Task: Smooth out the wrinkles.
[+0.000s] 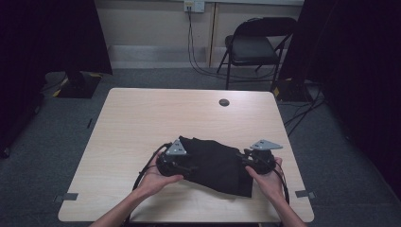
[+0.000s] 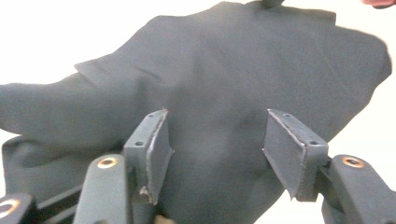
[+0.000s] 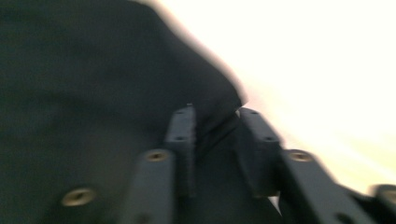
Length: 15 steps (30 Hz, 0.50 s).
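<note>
Your left gripper (image 2: 212, 154) hovers with jaws wide apart over the black cloth (image 1: 215, 163), nothing pinched. The high view places the cloth on the table (image 1: 142, 123), near edge. Your right gripper (image 3: 217, 140), blurred, straddles a cloth corner; grip unclear.

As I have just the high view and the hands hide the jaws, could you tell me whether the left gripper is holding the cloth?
Observer: No. The left gripper is open, its pads clear of the cloth spread beyond them.
Operator: Thank you. And the right one?
Observer: The right gripper view is blurred, but its jaws stand apart with the cloth's edge between them.
Operator: Does the cloth lie flat by the left gripper?
Observer: No, soft folds run across it there.
</note>
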Available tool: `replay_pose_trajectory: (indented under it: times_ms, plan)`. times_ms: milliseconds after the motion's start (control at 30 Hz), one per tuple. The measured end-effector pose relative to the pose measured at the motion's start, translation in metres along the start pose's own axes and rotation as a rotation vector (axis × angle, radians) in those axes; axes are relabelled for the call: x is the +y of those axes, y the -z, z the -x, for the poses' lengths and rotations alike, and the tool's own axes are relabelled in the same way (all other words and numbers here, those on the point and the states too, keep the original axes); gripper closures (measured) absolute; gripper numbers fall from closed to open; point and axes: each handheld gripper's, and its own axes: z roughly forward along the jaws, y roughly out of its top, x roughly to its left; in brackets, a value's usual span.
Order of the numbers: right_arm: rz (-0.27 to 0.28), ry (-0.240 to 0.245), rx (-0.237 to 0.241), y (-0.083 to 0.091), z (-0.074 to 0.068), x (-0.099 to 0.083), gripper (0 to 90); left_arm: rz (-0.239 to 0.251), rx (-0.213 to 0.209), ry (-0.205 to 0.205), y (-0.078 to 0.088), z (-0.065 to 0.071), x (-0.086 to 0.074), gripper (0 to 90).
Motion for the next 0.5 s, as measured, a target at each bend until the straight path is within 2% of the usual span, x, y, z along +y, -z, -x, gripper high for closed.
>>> replay_pose_trajectory:
  times_ms: [33, 67, 100, 133, 200, 233, 267, 300, 333, 433, 467, 500]
  plan:
    - [0.024, -0.002, 0.022, 0.006, -0.003, 0.003, 54.9, 0.02, 0.007, 0.019, 0.006, -0.006, 0.007, 43.4]
    - [0.038, -0.004, 0.057, 0.01, -0.007, 0.005, 53.0, 0.02, 0.007, 0.019, 0.006, -0.006, 0.007, 45.1]
    - [0.048, -0.011, 0.106, 0.012, -0.012, 0.005, 51.7, 0.021, 0.012, 0.032, 0.004, -0.011, 0.009, 44.9]
    - [0.05, -0.014, 0.134, 0.012, -0.017, 0.004, 50.9, 0.004, 0.0, 0.04, 0.0, -0.012, 0.008, 43.7]
    - [0.015, 0.016, 0.16, 0.006, -0.025, -0.002, 48.5, -0.06, 0.02, 0.029, -0.012, -0.015, 0.003, 41.2]
    - [0.015, 0.016, 0.16, 0.006, -0.025, -0.002, 48.5, -0.06, 0.02, 0.029, -0.012, -0.015, 0.003, 38.3]
    - [-0.029, 0.03, 0.166, -0.006, -0.029, -0.012, 46.3, -0.063, 0.018, 0.062, -0.022, -0.018, -0.006, 36.9]
    - [-0.029, 0.03, 0.166, -0.006, -0.029, -0.012, 46.3, -0.063, 0.018, 0.062, -0.022, -0.018, -0.006, 36.5]
    - [-0.077, 0.051, 0.15, -0.016, -0.03, -0.019, 42.9, -0.06, 0.012, 0.066, -0.025, -0.019, -0.009, 36.4]
    - [-0.074, 0.054, 0.134, -0.02, -0.029, -0.018, 40.4, -0.06, 0.009, 0.058, -0.027, -0.02, -0.01, 36.6]
    - [-0.073, 0.048, 0.115, -0.021, -0.028, -0.017, 37.5, -0.063, 0.01, 0.052, -0.027, -0.02, -0.01, 36.6]
    - [-0.095, 0.031, 0.124, -0.028, -0.024, -0.02, 35.3, -0.077, 0.023, 0.025, -0.03, -0.018, -0.012, 36.9]
